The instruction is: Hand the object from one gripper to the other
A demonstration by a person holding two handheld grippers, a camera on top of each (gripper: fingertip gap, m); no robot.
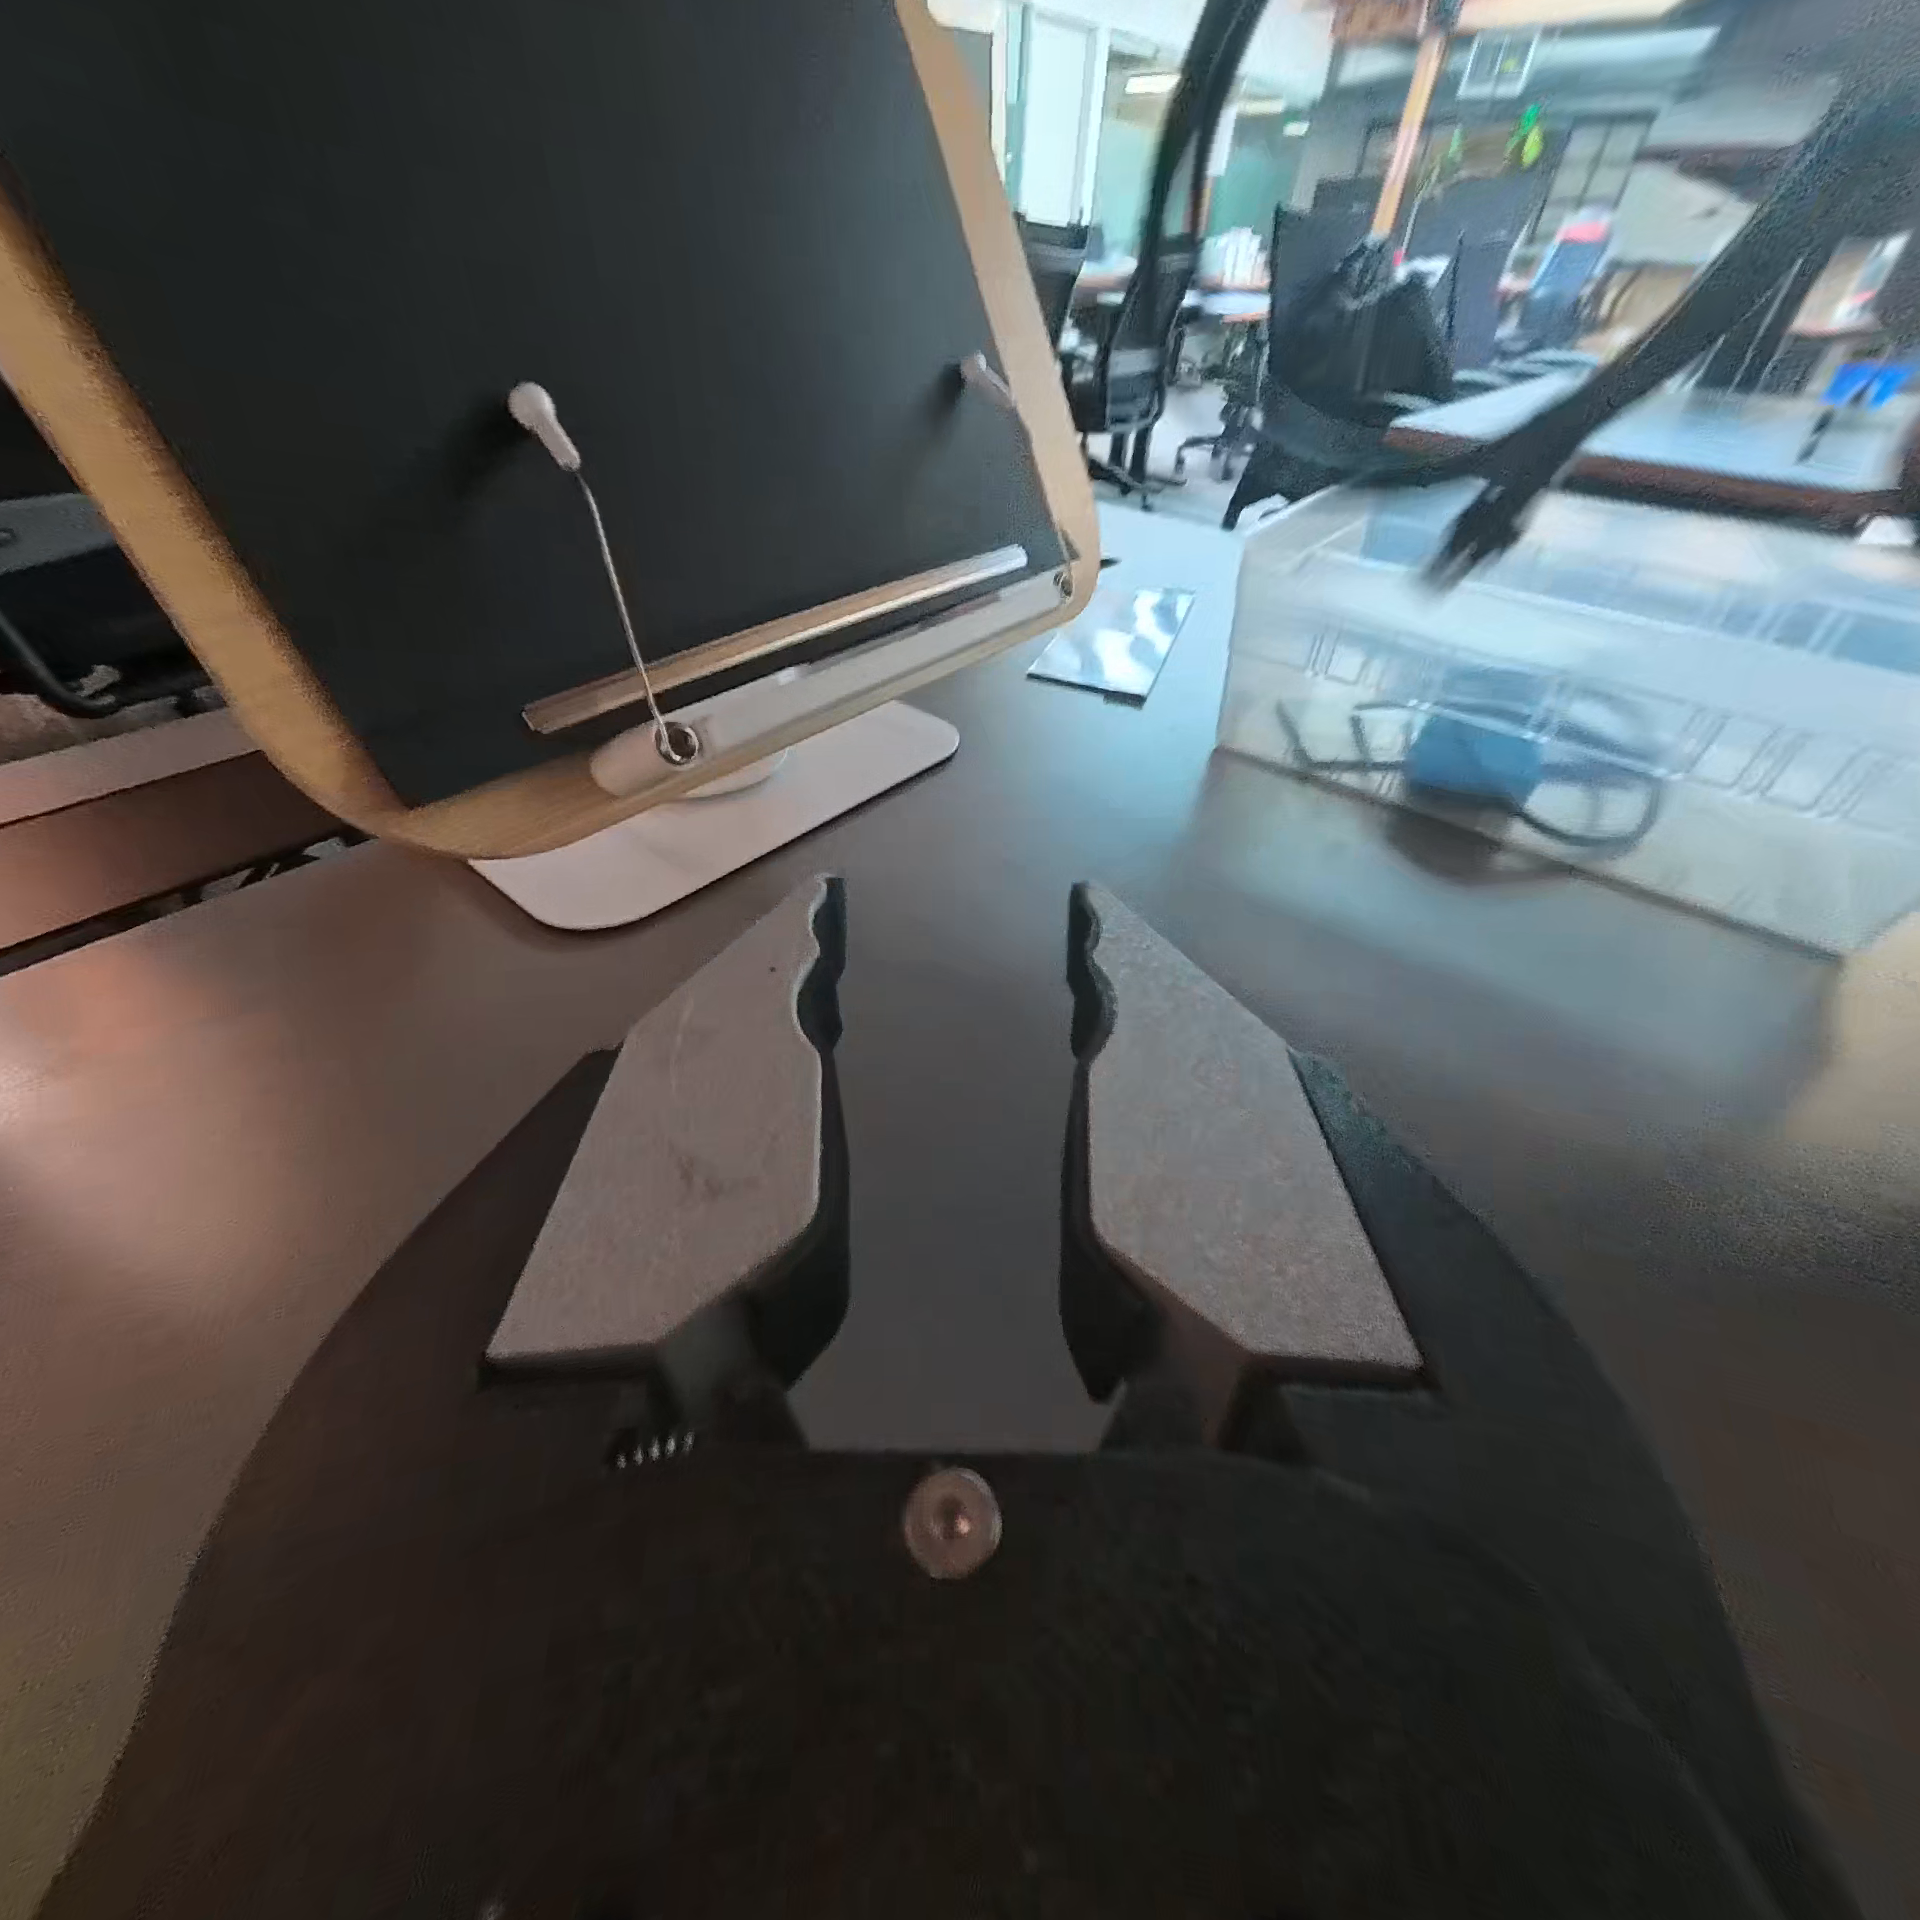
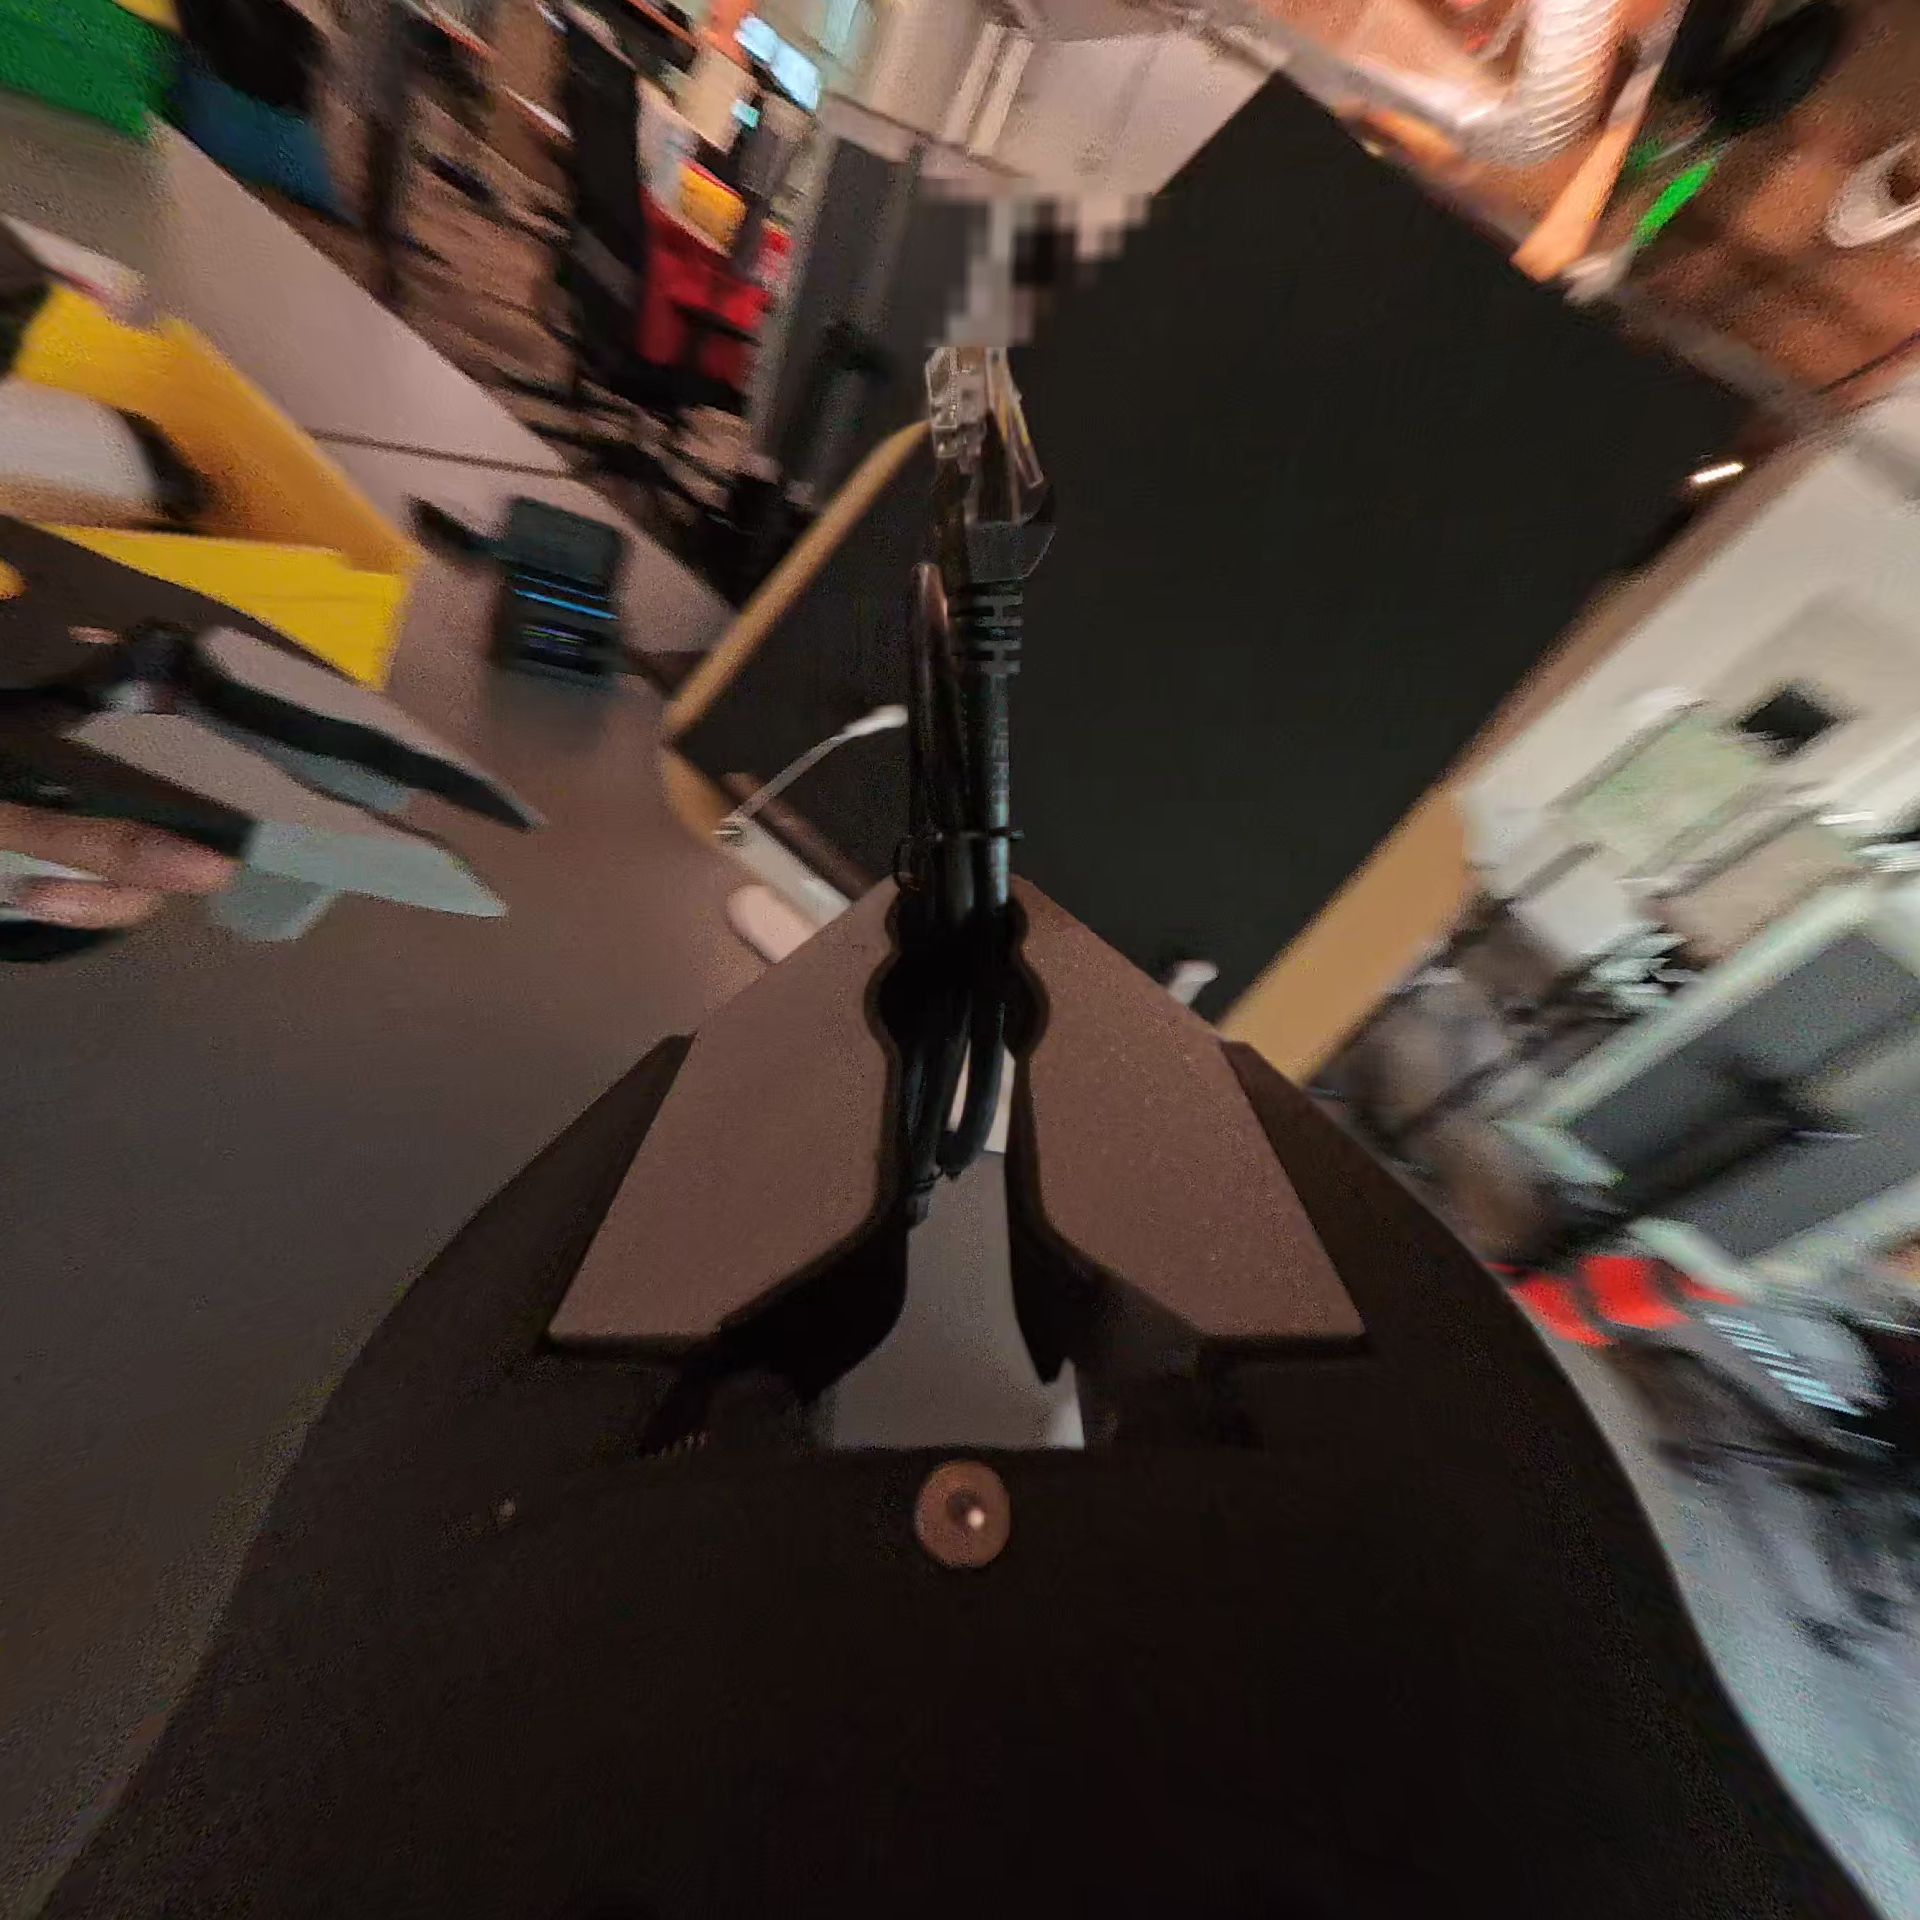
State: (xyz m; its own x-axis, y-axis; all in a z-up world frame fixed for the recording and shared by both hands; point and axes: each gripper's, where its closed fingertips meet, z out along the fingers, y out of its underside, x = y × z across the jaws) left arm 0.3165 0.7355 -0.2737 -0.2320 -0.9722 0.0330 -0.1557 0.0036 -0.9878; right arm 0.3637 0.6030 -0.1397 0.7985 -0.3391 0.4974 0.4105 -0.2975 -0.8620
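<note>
Dark table (image 1: 312, 1143): everything below is placed against the tilted book stand (image 1: 540, 416) standing on it, a black board with a pale wooden rim on a white base plate (image 1: 831, 758).

Clear plastic bin (image 1: 1558, 665), right of the stand and farther back on the table; a blue item and dark cable loops lie inside, blurred.

Left gripper (image 1: 954, 935), in front of the stand and low over the table. Its two grey fingers are spread with bare tabletop showing between them; nothing is in them. In the right wrist view the same gripper (image 2: 499, 862) shows at the left edge, blurred, well left of the stand.

Right gripper (image 2: 956, 894), clenched on a bundled black cable (image 2: 982, 727). The cable rises out past the fingertips, seen against the stand's black board (image 2: 1299, 520). It ends in a clear plastic connector (image 2: 982, 426).

Small shiny flat sheet (image 1: 1117, 644) lies on the table just right of the stand's base, between stand and bin.
</note>
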